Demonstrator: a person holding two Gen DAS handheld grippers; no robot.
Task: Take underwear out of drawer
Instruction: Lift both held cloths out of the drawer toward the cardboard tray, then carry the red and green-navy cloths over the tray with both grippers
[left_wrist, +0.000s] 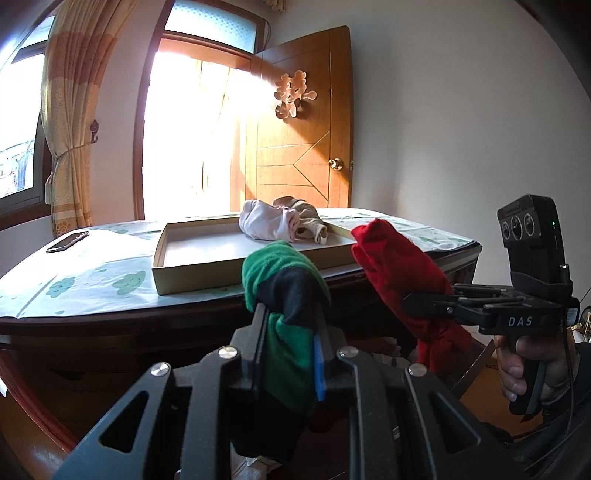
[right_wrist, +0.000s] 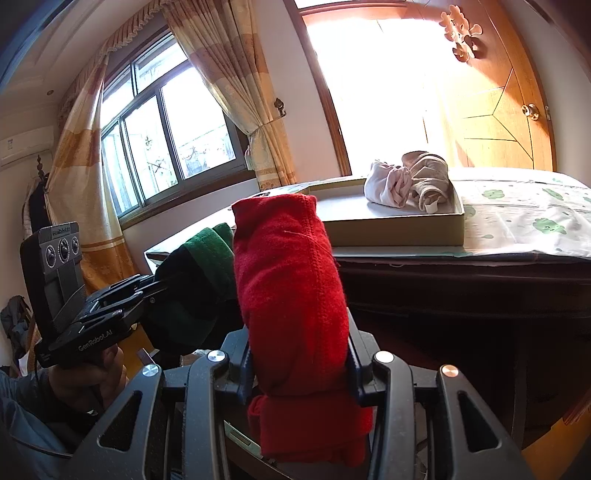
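The left gripper (left_wrist: 290, 332) is clamped on a rolled green-and-black underwear (left_wrist: 284, 284) that sticks up between its fingers. The right gripper (right_wrist: 299, 365) squeezes a red roll (right_wrist: 291, 295) the same way. Both are held near the table edge, short of the tray (left_wrist: 192, 273) holding two pale rolls (left_wrist: 284, 219).

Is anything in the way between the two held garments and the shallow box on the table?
Nothing visible. The red underwear and green underwear are raised before the box, whose near half lies bare.
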